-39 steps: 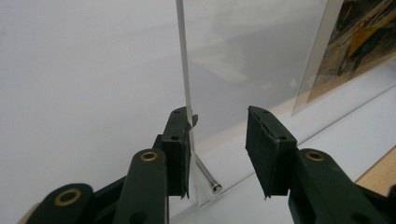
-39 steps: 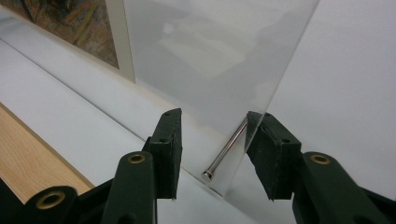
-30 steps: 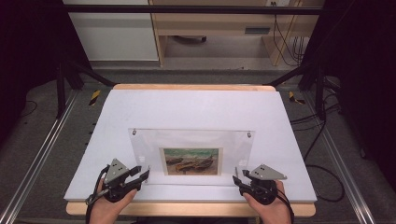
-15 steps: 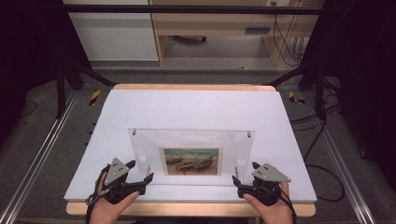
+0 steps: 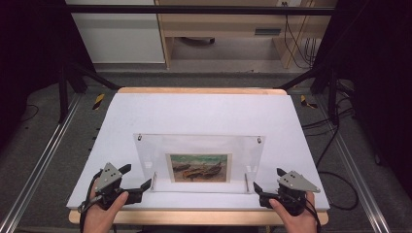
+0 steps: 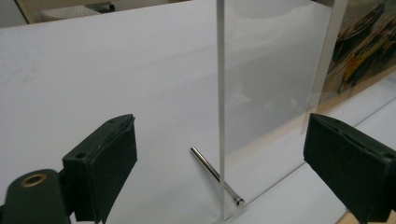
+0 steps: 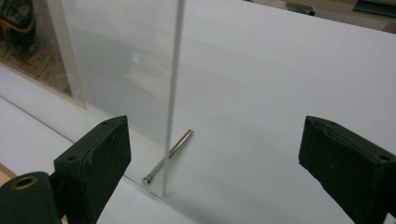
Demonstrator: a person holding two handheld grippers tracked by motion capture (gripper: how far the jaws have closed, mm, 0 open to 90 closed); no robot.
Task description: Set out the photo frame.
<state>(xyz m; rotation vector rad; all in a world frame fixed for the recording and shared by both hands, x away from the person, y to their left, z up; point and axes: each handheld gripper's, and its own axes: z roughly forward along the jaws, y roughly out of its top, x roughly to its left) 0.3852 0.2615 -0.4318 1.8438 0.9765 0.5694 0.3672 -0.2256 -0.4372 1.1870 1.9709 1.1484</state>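
A clear acrylic picture frame (image 5: 199, 145) stands upright on the white table top (image 5: 194, 111), with a painting of boats (image 5: 199, 168) in its middle. My left gripper (image 5: 137, 175) is at its lower left corner and my right gripper (image 5: 267, 178) at its lower right corner. Both have just been opening. In the left gripper view the frame's edge (image 6: 221, 93) and a metal foot pin (image 6: 210, 170) stand between the wide jaws of that gripper (image 6: 224, 163), with neither pad touching. The right gripper view shows the same: gripper (image 7: 212, 163), edge (image 7: 173, 70), pin (image 7: 175, 149).
The white top rests on a wooden board whose front edge (image 5: 194, 217) runs just below my hands. Metal rails (image 5: 43, 160) run along both sides of the table. A cabinet and a wooden bench stand beyond the far edge, with cables (image 5: 335, 131) on the floor at right.
Both grippers' jaws have spread wide and come off the frame's side edges. The right gripper has drawn slightly away to the right. The frame stays standing in place.
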